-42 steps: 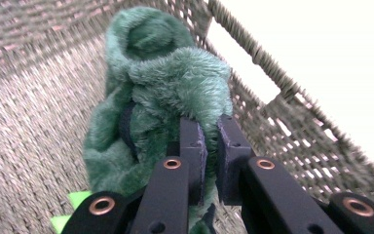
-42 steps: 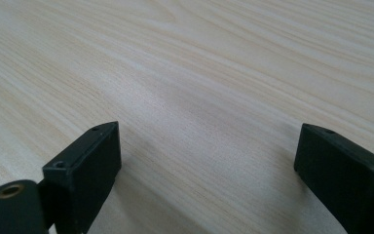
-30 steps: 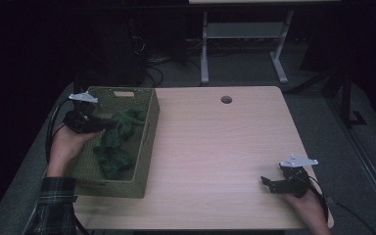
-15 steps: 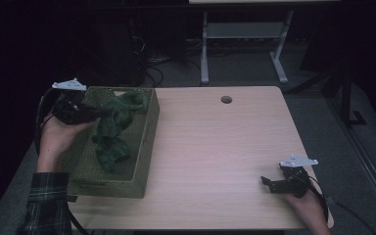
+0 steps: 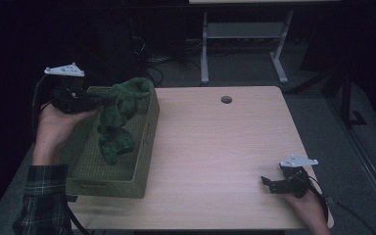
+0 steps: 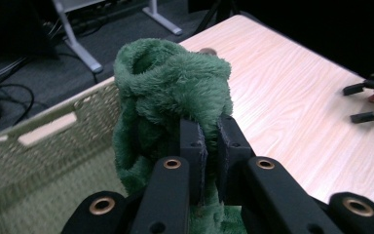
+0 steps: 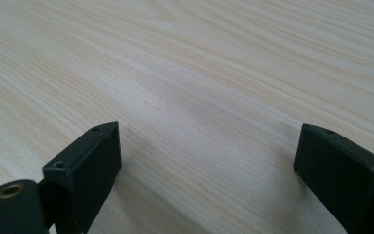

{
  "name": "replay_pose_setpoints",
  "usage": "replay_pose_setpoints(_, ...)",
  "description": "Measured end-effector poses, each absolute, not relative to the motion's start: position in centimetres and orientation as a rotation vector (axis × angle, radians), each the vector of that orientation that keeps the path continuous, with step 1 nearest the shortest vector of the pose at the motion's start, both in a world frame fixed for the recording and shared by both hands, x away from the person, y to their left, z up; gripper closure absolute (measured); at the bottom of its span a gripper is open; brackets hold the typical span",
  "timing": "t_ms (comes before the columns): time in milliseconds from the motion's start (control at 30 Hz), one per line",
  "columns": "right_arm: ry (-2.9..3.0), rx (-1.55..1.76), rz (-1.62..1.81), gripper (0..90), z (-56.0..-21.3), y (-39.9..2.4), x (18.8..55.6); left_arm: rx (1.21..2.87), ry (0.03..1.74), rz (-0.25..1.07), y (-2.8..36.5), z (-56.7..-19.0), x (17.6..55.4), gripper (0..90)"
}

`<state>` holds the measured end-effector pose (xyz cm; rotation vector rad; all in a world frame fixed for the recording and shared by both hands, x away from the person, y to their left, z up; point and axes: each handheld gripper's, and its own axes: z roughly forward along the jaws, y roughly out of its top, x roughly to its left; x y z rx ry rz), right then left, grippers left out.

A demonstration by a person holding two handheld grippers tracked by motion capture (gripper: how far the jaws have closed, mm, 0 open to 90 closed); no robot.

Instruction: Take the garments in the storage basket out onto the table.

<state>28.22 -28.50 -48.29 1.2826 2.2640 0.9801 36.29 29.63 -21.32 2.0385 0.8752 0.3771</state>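
Green plush cloth [image 6: 175,97] hangs pinched between left gripper [image 6: 209,146] jaws; right gripper [image 7: 209,161] gapes empty.

A pale wooden table [image 5: 215,142] bears a woven basket [image 5: 144,142] at its left edge.

Left gripper [image 5: 95,102]: black two-jaw tool, held raised in the hand [image 5: 58,128], jaws clamped nearly together, plaid sleeve [image 5: 41,203] behind. Right gripper [image 5: 267,184]: black, held low, jaws spread wide.
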Motion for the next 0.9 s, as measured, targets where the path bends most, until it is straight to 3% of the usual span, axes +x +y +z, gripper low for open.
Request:
replay_pose_setpoints(600, 2.265, 1.282, 0.979, 9.5, -48.3, -28.5, 28.2, 2.069, 0.712, 0.298, 24.0, -19.1, 36.8, 83.4)
replay_pose_setpoints(900, 2.266, 1.283, 0.980, 9.5, -48.3, -28.5, 28.2, 2.096, 0.641, 0.270, 19.2, -19.1, 36.6, 83.4)
